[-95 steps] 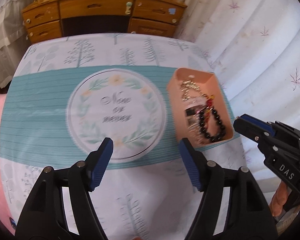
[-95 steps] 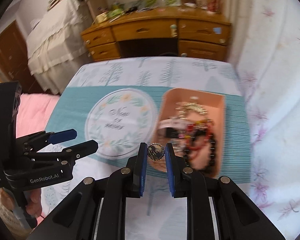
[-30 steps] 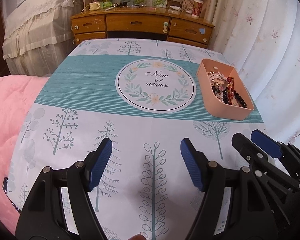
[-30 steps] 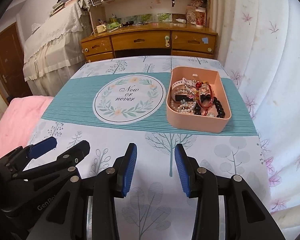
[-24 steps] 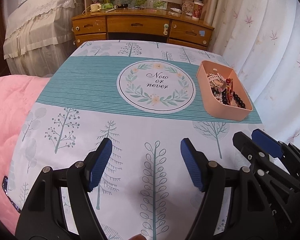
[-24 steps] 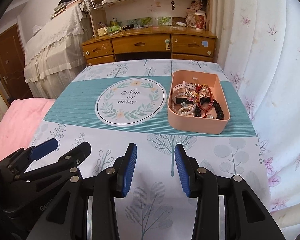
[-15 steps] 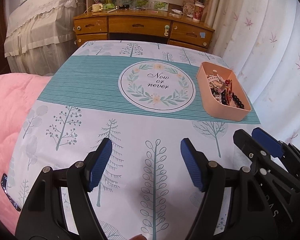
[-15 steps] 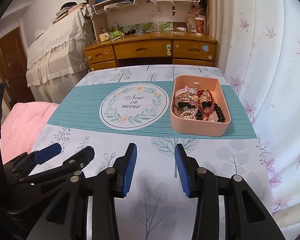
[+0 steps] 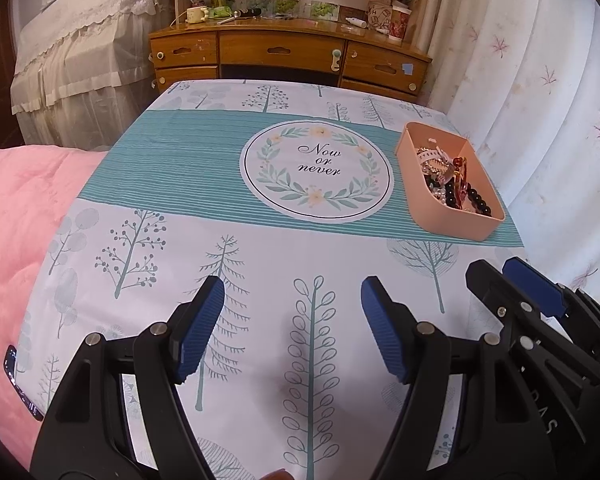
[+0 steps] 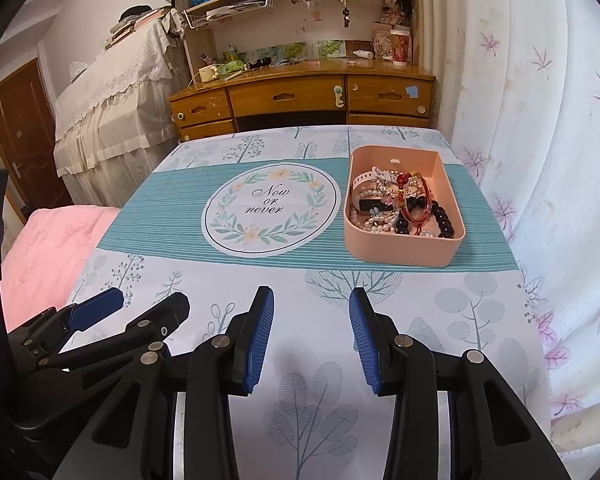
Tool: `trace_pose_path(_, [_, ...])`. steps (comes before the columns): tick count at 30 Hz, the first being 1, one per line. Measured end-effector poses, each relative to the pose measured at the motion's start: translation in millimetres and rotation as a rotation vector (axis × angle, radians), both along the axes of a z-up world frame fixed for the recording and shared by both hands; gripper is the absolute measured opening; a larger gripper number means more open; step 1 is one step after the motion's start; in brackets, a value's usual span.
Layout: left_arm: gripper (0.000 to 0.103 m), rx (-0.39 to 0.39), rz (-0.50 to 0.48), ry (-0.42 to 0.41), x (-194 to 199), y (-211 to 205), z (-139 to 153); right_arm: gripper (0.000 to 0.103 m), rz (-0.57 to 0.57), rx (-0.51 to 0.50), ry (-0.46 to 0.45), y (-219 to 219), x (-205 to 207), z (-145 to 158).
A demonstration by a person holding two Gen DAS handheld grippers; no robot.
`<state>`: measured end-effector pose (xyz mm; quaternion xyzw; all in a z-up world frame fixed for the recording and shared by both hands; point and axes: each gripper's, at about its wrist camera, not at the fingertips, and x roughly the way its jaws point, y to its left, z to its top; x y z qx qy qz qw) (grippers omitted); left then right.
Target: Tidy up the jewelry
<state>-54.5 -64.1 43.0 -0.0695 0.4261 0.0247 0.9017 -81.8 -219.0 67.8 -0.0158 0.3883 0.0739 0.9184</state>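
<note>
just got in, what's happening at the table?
A person holds a two-finger gripper in each hand above a table covered by a tree-print cloth. Both the left gripper and the right gripper are open and empty, hanging over the near part of the cloth, short of the pink tray. The tray sits at the right on the teal stripe and holds a pile of jewelry: pearl strands, dark beads, a red bracelet. No loose jewelry shows on the cloth.
</note>
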Motion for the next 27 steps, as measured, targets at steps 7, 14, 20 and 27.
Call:
trace_pose_path(7, [0.069,0.009,0.003,0.005,1.5,-1.8,-0.7,0.04,-0.001,0.003,0.003,0.8,-0.1,-2.7])
trace_pose_path(14, [0.069,0.012,0.005,0.009,2.5,-1.2,-2.4,0.04,-0.003,0.005,0.004,-0.5,-0.5,-3.5])
trace_pose_path(20, [0.069,0.015,0.008,0.016,1.5,-0.6,-4.5,0.04,-0.005,0.009,0.013,-0.9,1.5,-8.2])
trace_pose_path(27, [0.069,0.024,0.007,0.017,1.4,-0.1,-6.1,0.04,-0.007,0.01,0.015,-1.2,2.3,-9.4])
